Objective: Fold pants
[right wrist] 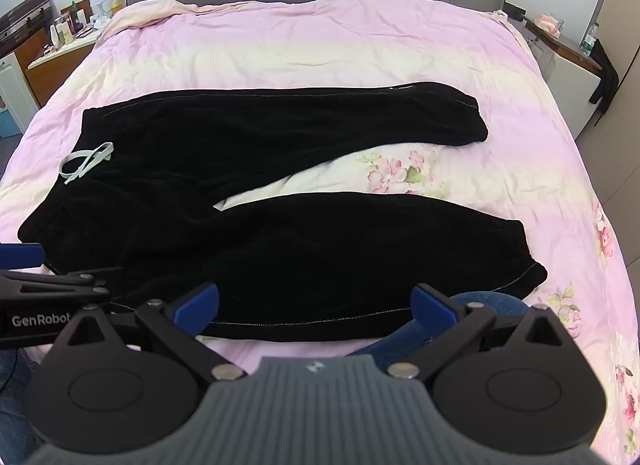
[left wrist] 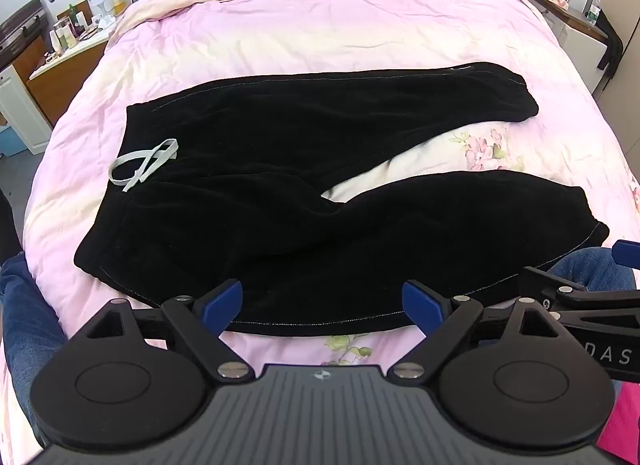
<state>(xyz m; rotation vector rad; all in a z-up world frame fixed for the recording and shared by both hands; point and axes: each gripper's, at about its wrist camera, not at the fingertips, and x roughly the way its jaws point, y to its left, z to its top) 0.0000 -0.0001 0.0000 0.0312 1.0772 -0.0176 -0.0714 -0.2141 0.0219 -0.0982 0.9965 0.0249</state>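
**Fold pants: pre-grasp position at the near leg seam**

The left hand-held gripper is open, its jaws spread wide and holding nothing. The two blue fingertips sit just over the near edge of the black pants, one to each side of a stretch of the stitched outer seam. The right hand-held gripper is in the same condition: jaws spread, nothing between them, blue fingertips just above the same near seam, farther along toward the cuff. In the left wrist view, part of the right unit shows at the right edge; in the right wrist view, part of the left unit shows at the left edge. The two stand side by side, near each other but apart.

Ahead of both units the pants lie flat on the pink bed cover, waistband to the left of the grippers and cuffs to the right. The near leg runs directly in front of the jaws. The far leg lies beyond it, and the two legs diverge, leaving a wedge of bed cover bare between them. The grey drawstring rests on the waistband, forward and left of the left unit.

Step in hand, as judged: the first fold has not begun; both units are staged for it.

Next move, as judged: lower each unit, close on the near seam edge, one near the waist and one near the cuff, then carry the near leg forward over the far leg. The thick, soft fabric may need a deep bite to catch both layers.
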